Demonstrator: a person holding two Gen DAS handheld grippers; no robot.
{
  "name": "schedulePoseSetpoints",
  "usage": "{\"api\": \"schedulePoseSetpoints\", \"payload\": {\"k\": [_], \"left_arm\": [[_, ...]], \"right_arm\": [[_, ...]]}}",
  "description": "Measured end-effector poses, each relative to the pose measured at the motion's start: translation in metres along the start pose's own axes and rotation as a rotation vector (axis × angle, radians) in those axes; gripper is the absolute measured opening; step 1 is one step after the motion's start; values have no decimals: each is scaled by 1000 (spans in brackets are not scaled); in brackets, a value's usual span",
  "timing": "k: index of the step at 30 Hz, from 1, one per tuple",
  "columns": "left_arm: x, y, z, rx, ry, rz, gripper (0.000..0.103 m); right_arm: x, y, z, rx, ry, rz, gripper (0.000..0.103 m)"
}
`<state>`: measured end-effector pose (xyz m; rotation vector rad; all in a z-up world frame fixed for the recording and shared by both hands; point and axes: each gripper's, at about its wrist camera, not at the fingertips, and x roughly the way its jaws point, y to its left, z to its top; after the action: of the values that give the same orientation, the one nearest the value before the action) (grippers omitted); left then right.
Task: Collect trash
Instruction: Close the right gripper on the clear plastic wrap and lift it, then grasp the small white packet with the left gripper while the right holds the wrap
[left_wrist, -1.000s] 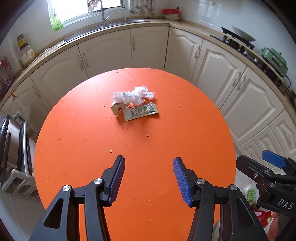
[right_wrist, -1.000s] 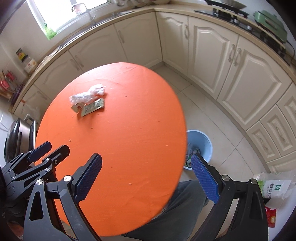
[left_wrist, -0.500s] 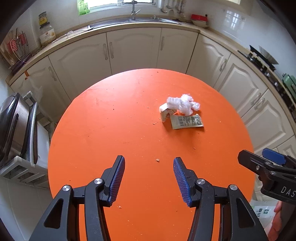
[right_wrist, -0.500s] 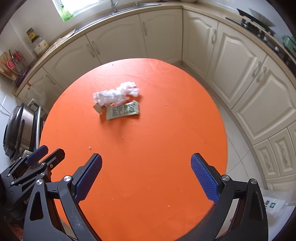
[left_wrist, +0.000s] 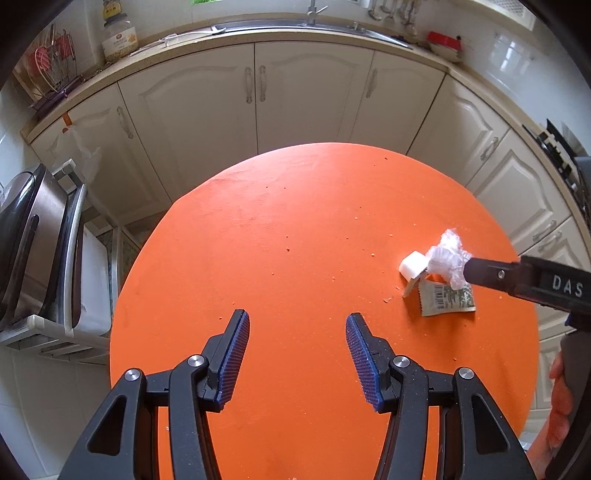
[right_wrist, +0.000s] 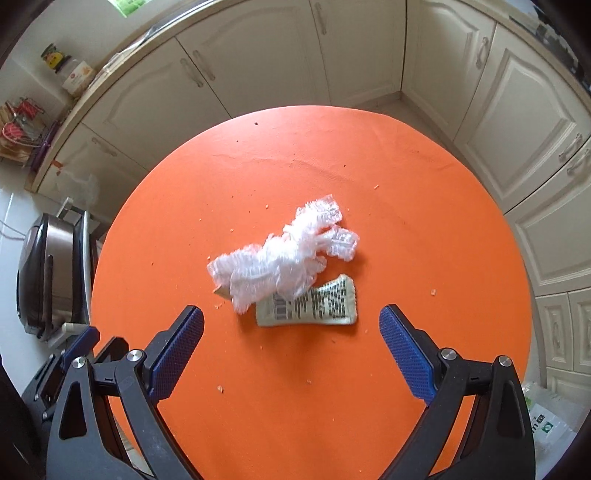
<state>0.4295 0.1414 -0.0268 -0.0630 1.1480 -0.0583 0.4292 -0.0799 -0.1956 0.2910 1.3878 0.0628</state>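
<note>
our right gripper (right_wrist: 291, 349) gapes wide, the crumpled plastic wrap (right_wrist: 284, 254) and sachet (right_wrist: 308, 304) just ahead between its fingers. our left gripper (left_wrist: 297, 356) hangs open too, well aside.

- The desk (right_wrist: 424, 206) is round with a plain orange top, scattered all over with small crumbs (right_wrist: 220, 388).
- A crumpled wad of clear plastic wrap (right_wrist: 284, 254) lies near the middle of the top in the right wrist view.
- A flat printed packet (right_wrist: 314, 302) with a barcode lies just beside the wrap, its near edge partly under it.
- A small white folded wrapper (left_wrist: 413, 264) sits touching the wrap's left side, seen best from the left wrist view; in the other view the wrap hides most of it.
</note>
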Motion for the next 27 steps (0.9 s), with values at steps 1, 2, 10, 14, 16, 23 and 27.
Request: {"api": "schedulePoseSetpoints", "payload": {"k": [1,2,10,14,16,23,27], "left_arm": [[3,1,3,3,3,-3,50],[8,0,6,9,5,-7,50],[39,-9,33,27,27,-2,51],[49,-24,38,48,42,-10,51],[55,-31,42,63,51,-24,51],[61,-55,51,106,53,-40,51],[64,-71,53,129,49,-53,51]], "right_arm": [[7,0,7,10,18,-3,97],[15,0,13,11,39,-4,96],[51,2,36,2,112,13,69],[45,6,32,-67,88,38,47],[40,6,28,-79,86,37,39],[32,-25,21,-63,85,38,25],[14,-45,15,-43,53,44,25]]}}
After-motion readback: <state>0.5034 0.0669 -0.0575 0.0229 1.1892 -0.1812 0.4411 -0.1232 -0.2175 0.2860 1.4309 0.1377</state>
